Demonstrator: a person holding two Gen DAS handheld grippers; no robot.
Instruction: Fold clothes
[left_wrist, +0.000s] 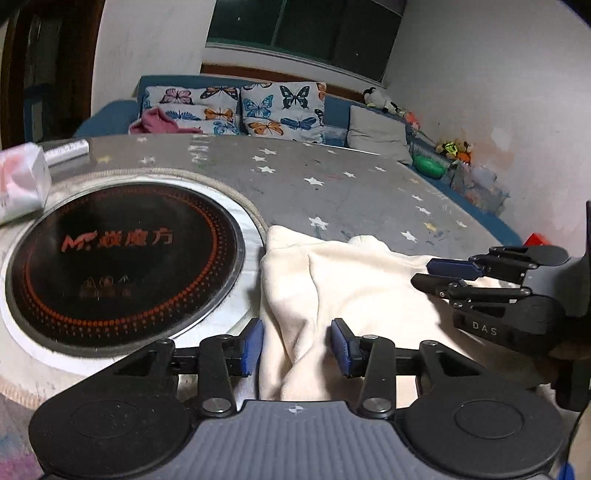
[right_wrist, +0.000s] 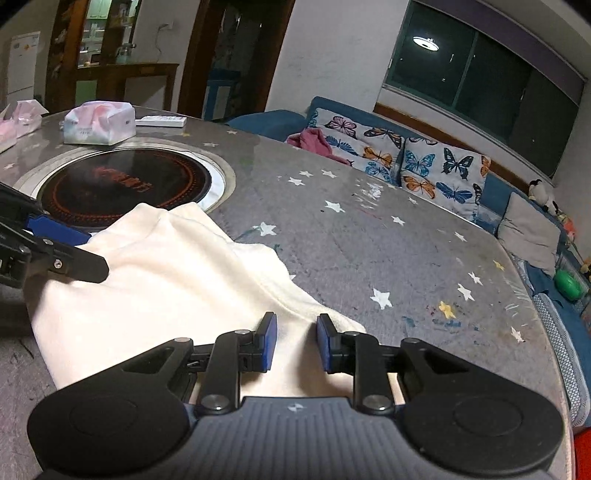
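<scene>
Cream garment (left_wrist: 343, 291) bunched on grey starred table (left_wrist: 332, 184), far corner touching induction hob (left_wrist: 122, 266) rim. Left gripper (left_wrist: 297, 345) parted, pads astride near fold. Right gripper (right_wrist: 295, 341) parted over right edge. Bare tabletop beyond garment, toward sofa (right_wrist: 406, 162).

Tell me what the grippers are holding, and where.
Nothing yet. Both the left gripper and right gripper are open, straddling folds at the cloth's near edge.

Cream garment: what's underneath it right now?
The cream garment lies on the star-patterned table cover, its far corner reaching the cooktop rim. Anything beneath the cloth is hidden.
</scene>
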